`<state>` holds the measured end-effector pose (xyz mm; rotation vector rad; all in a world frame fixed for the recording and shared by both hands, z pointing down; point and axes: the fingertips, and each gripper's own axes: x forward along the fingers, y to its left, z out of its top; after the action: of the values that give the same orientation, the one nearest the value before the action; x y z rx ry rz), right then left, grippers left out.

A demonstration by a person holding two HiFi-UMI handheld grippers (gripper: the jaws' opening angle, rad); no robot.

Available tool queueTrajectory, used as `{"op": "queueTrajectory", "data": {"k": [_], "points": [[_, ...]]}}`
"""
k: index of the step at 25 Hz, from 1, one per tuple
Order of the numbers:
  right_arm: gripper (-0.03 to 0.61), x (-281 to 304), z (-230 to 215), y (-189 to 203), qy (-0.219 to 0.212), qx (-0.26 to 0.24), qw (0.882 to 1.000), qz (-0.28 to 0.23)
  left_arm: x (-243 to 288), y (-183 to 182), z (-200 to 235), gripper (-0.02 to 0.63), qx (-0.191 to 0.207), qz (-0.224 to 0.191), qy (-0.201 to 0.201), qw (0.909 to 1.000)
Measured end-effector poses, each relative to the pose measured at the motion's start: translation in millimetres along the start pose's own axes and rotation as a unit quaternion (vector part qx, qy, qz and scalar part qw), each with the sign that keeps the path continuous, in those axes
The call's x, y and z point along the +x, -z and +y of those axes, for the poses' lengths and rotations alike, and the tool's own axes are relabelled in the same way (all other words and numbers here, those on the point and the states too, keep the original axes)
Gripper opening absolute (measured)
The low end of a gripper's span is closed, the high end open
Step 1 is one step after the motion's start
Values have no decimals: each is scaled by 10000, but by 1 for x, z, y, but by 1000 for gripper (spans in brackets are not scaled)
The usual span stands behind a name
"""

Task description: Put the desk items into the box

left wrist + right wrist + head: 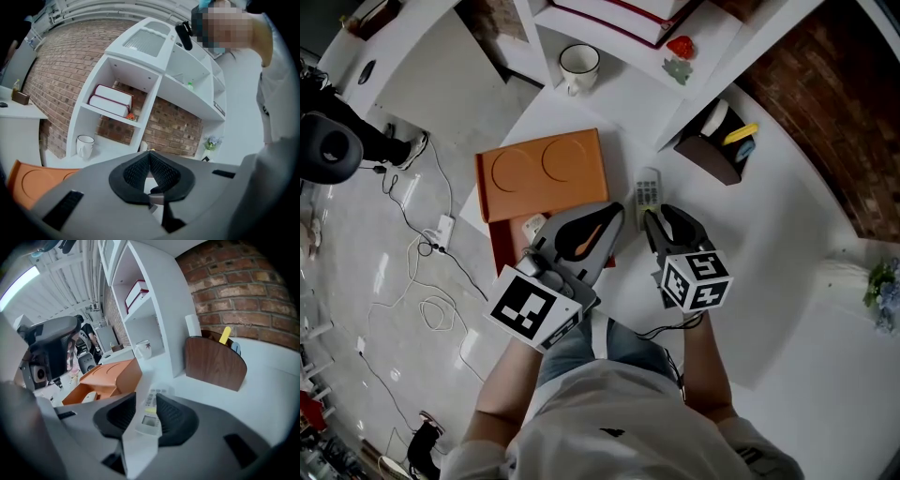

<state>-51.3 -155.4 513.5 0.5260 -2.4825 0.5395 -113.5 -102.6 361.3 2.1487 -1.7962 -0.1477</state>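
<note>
Left gripper [149,155] fingers clenched, empty | right gripper [146,397] fingers spread around one white remote control [152,409], not pinching | one orange plastic box [544,176] | one white ceramic mug [578,67]

A white rectangular remote control [151,405] with a small screen, a yellow button and rows of grey keys lies flat and face up on the white table [787,244]. Its near end is between the fingers [172,416] of the right gripper [146,399], which stand apart on either side of it. Near its left sits the open orange rectangular box [499,251]. The flat orange lid [542,173], embossed with two circles, rests over the box's far part. A small white object [532,225] lies inside the box.
</note>
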Motion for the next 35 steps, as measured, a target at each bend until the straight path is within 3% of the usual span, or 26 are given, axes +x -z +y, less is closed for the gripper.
{"op": "queueTrajectory", "data": {"k": [14, 26, 35], "points": [[224, 26, -11, 36, 826, -112, 9952, 513, -13, 9, 18, 12, -111, 52, -127, 9998], [250, 35, -2, 39, 847, -87, 9939, 704, -18, 10, 18, 12, -190, 78, -157, 9997], [253, 39, -4, 43, 932, 295, 9929, 675, -23, 8, 15, 12, -165, -21, -193, 9997]]}}
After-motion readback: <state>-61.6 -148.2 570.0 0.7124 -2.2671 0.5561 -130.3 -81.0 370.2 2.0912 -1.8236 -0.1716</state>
